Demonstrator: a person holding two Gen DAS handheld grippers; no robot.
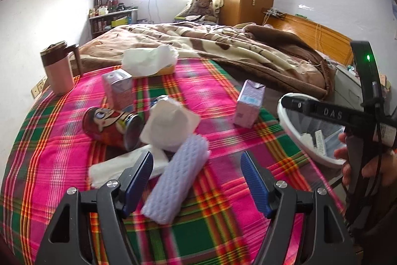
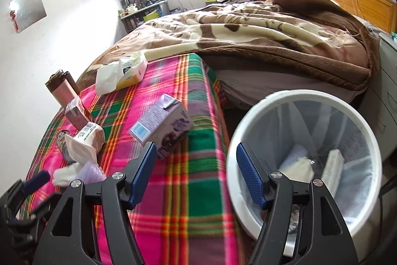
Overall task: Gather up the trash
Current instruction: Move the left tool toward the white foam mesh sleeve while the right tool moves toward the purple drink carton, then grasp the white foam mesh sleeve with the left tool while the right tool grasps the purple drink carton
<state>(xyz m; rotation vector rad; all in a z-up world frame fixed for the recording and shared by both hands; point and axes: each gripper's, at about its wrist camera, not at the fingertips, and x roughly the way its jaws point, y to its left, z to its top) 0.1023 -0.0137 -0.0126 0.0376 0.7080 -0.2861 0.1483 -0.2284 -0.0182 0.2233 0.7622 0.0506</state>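
Observation:
Trash lies on a plaid cloth (image 1: 218, 237). My left gripper (image 1: 197, 165) is open, its fingers either side of a pale purple foam net sleeve (image 1: 176, 183). Behind it lie crumpled white tissue (image 1: 171, 126), a red chip can on its side (image 1: 111, 126) and two small purple cartons (image 1: 117, 88), (image 1: 249, 106). My right gripper (image 2: 196, 157) is open and empty, above the cloth's edge, between a purple carton (image 2: 161, 126) and a white bin (image 2: 233, 138) with a liner that holds some trash. The bin also shows at right in the left wrist view (image 1: 287, 126).
A pink and brown mug (image 1: 58, 68) stands at the cloth's far left corner. A tissue pack (image 1: 148, 61) lies at the far edge. A bed with a brown blanket (image 1: 223, 46) lies beyond. A grey drawer unit (image 2: 387, 91) stands right of the bin.

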